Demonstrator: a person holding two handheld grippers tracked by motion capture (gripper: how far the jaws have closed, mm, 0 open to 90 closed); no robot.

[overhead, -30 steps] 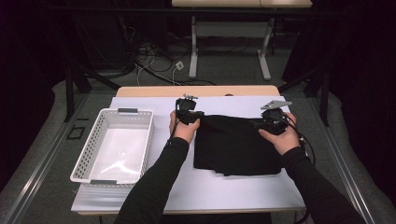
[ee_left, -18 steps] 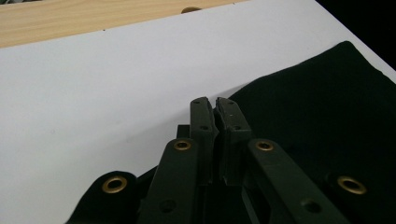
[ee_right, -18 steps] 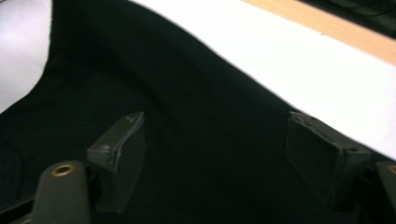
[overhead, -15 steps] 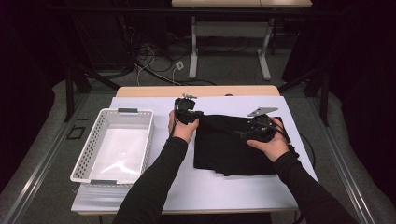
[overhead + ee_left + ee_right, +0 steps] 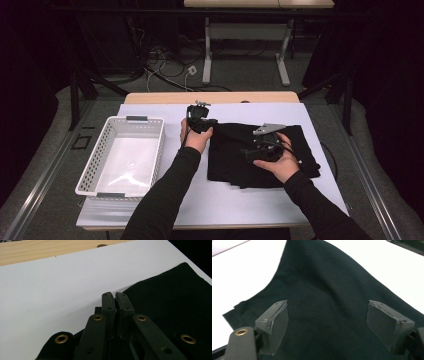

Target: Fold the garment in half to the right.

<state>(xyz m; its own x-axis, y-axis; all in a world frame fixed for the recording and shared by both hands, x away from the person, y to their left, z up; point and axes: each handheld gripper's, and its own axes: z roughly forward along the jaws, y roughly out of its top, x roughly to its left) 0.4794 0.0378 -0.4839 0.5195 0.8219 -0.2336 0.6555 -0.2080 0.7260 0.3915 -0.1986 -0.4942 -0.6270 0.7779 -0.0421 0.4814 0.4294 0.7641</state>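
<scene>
Item: black cloth [image 5: 260,155], folded flat, lying on the white table cover [image 5: 165,200] at the centre-right of the table. A white perforated basket [image 5: 122,155] stands at about 9 o'clock from it, well apart and with nothing in it.

Step in hand (a judgement): folding or re-gripping the cloth. One corner is pinned while the other hand comes in over the fabric for a fresh hold.

Left gripper [image 5: 201,124]: at the cloth's far-left corner, roughly 10 o'clock from the cloth's middle. In the left gripper view its jaws are drawn together with only a thin slit between them. The cloth's edge runs in under the tips, so it appears to be pinching that corner (the contact itself is hidden behind the jaws).

Right gripper [image 5: 250,150]: over the middle of the cloth, a little toward 3 o'clock from the left one, pointing leftward. The right gripper view shows the pads [image 5: 274,325] standing wide apart with dark fabric spread beneath and between them, nothing clamped. The jaws have just been opening, and the cloth lies between them unpressed.

Next move calls for (a judgement): lowering the open right jaws onto a layer or an edge and closing on it, while the left hold stays firm so the corner does not drag. Taking too many layers would spoil the fold.
</scene>
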